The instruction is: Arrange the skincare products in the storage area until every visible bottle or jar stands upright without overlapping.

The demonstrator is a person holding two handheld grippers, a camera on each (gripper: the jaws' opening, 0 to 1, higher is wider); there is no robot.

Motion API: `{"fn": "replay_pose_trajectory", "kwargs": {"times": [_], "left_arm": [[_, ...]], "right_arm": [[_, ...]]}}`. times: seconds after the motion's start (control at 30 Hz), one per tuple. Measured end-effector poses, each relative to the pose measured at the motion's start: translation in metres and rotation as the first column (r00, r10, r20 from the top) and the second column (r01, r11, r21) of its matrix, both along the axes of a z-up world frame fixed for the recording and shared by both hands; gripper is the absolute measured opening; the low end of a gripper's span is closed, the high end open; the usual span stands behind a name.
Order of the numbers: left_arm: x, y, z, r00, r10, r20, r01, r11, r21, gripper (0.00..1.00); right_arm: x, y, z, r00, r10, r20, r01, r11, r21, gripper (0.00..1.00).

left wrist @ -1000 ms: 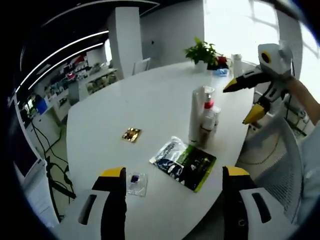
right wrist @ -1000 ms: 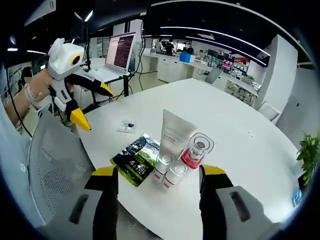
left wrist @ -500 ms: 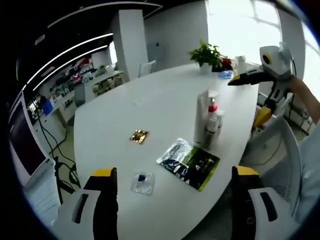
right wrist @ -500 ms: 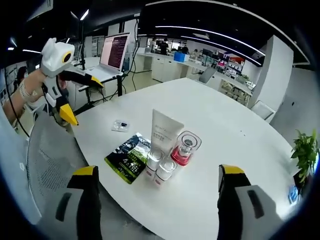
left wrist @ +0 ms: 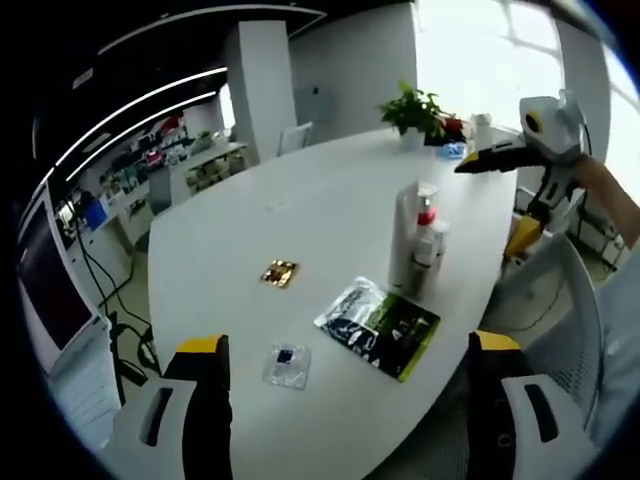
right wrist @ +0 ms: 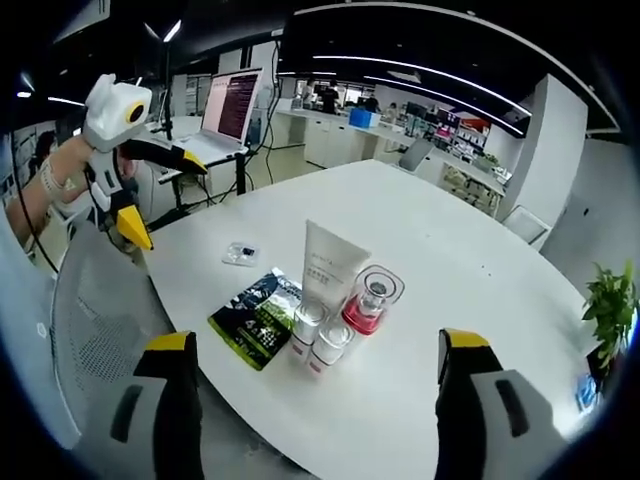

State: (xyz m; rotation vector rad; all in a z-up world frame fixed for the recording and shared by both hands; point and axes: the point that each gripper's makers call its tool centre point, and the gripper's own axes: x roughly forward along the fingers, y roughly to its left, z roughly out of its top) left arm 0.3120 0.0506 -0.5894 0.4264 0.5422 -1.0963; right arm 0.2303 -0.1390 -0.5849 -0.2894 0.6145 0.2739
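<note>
A white tube (right wrist: 331,264) stands upright on the white table (right wrist: 450,250). Beside it are a clear bottle with a red collar (right wrist: 371,301) and two small white jars (right wrist: 318,333), all upright and close together. The same cluster (left wrist: 415,235) sits near the table edge in the left gripper view. My right gripper (right wrist: 315,342) is open and empty, hovering short of the jars. My left gripper (left wrist: 348,343) is open and empty, held back from the table. The left gripper (right wrist: 165,200) also appears open at far left, and the right gripper (left wrist: 495,200) open at far right.
A green-and-black flat packet (right wrist: 254,315) lies beside the jars, with a small clear sachet (right wrist: 241,253) farther off and a gold sachet (left wrist: 279,272) mid-table. A mesh chair (right wrist: 95,330) stands at the table edge. A potted plant (left wrist: 410,105) sits at the far end.
Both grippers' jaws have spread wider than a second ago, and both cameras have drawn back a little from the table. The products have not moved.
</note>
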Motion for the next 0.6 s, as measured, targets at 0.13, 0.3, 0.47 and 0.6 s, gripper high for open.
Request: {"fn": "replay_pose_trajectory", "kwargs": {"times": [0.13, 0.3, 0.47, 0.6], "left_arm": [[0.001, -0.001, -0.002, 1.000, 0.000, -0.003, 0.000, 1.000, -0.006, 0.97], [0.004, -0.005, -0.004, 1.000, -0.010, 0.002, 0.010, 1.000, -0.014, 0.97], [0.009, -0.005, -0.010, 1.000, -0.011, -0.004, 0.011, 1.000, -0.004, 0.97], [0.015, -0.005, -0.016, 1.000, -0.009, -0.011, 0.009, 1.000, 0.002, 0.97]], "right_arm": [[0.002, -0.001, 0.001, 1.000, -0.009, 0.016, 0.008, 1.000, 0.016, 1.00], [0.003, -0.002, 0.002, 1.000, -0.017, 0.023, 0.016, 1.000, 0.027, 1.00], [0.004, -0.001, 0.001, 1.000, -0.020, 0.023, 0.019, 0.999, 0.043, 1.00], [0.005, -0.001, 0.000, 0.999, -0.026, 0.021, 0.025, 0.998, 0.055, 1.00]]}}
